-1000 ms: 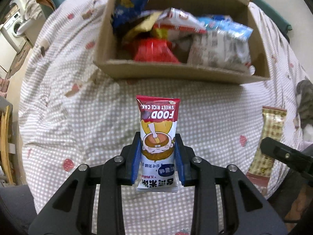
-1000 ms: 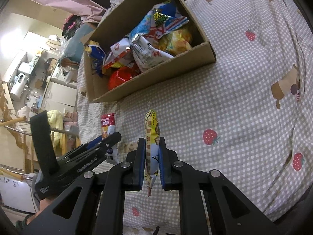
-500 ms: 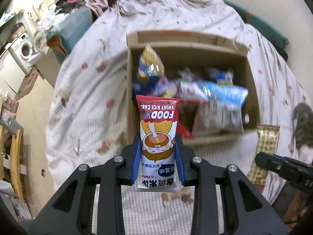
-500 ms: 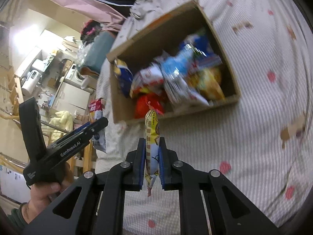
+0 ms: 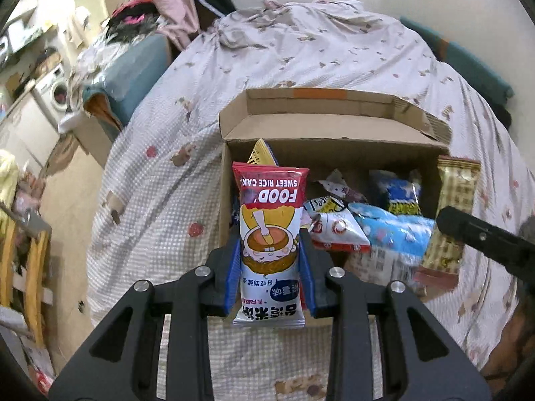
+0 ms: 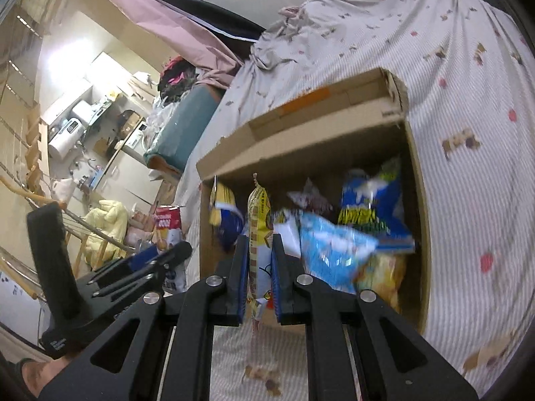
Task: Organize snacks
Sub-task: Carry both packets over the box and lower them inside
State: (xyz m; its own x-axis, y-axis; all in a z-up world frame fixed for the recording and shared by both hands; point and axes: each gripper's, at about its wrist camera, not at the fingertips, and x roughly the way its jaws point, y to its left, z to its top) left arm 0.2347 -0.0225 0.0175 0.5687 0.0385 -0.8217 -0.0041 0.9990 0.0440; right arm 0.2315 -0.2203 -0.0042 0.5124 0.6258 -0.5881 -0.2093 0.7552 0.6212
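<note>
Left wrist view: the left gripper [image 5: 270, 269] has its blue-padded jaws closed on the sides of a red, white and yellow sweet rice cake packet [image 5: 270, 234], which stands upright between them. The packet is in front of the near left corner of the open brown cardboard box [image 5: 334, 127], which sits on a checked bedsheet with strawberry print [image 5: 160, 200]. Inside the box lie assorted snack bags, among them a light blue crinkled bag [image 5: 394, 230] and a white bag with a red ring mark [image 5: 334, 227]. At the box's right wall, the black tip of the right gripper [image 5: 481, 240] carries a tan checked wafer-style snack bar [image 5: 451, 214].

Right wrist view: the right gripper [image 6: 260, 277] has its jaws fully closed on the tan bar [image 6: 258, 234], seen edge-on and held upright before the box's [image 6: 301, 140] near left part. The left gripper [image 6: 147, 267] with its red packet [image 6: 169, 224] is left of the box.
</note>
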